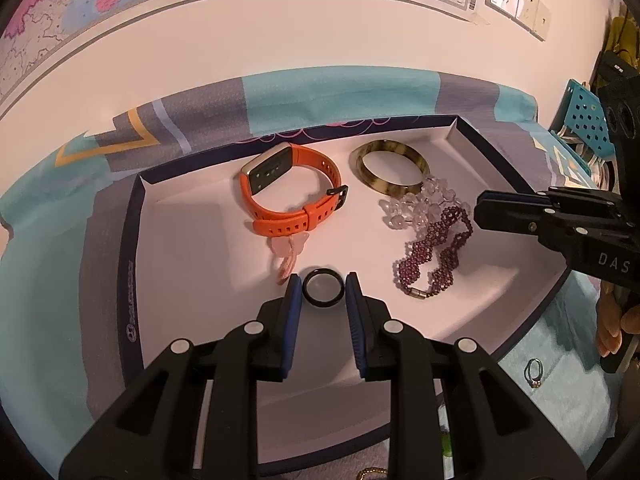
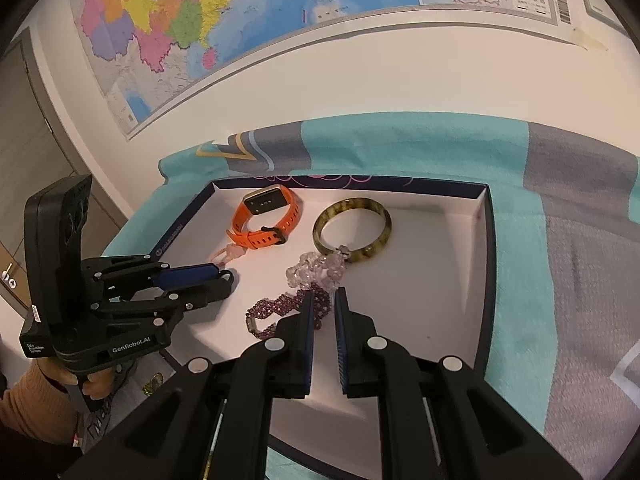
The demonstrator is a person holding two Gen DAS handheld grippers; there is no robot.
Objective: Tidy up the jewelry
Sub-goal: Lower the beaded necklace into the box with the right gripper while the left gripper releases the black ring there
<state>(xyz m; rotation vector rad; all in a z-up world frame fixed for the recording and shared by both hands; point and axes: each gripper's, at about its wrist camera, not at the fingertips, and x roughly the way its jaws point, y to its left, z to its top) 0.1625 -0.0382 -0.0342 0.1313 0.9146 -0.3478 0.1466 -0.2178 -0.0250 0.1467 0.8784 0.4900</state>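
- Jewelry lies in a shallow white-lined box [image 1: 132, 240] with dark blue walls, which rests on a teal-and-grey patterned cloth [image 1: 40, 280].
- Orange smartwatch [image 1: 290, 190], strap buckled into a loop, lies toward the rear left of the box; a pale pink charm [image 1: 289, 250] lies partly under its near edge.
- Left gripper [image 1: 323, 288] points down into the box near its front. A black ring [image 1: 323, 289] sits between the blue pads [image 1: 294, 304], touching or nearly touching both, so the jaws are clamped on it. Whether the ring rests on the box floor cannot be told.
- Mottled green-brown bangle [image 1: 390, 168] lies flat to the right of the smartwatch, near the rear wall.
- Clear crystal-bead bracelet [image 1: 416, 206] is bunched against the near edge of the bangle, touching it.
- Dark purple beaded bracelet [image 1: 434, 248] with a metal clasp lies just in front of the crystal beads.
- Right gripper [image 2: 324, 296] hovers at the purple bracelet in the right wrist view. Its jaws stand nearly closed with a narrow gap between them; nothing is seen gripped in that gap.
- Small ring with a stone [image 1: 534, 372] lies on the cloth outside the box, at the right.
- Fingers [image 1: 612, 332] of the person hold the right gripper's handle.
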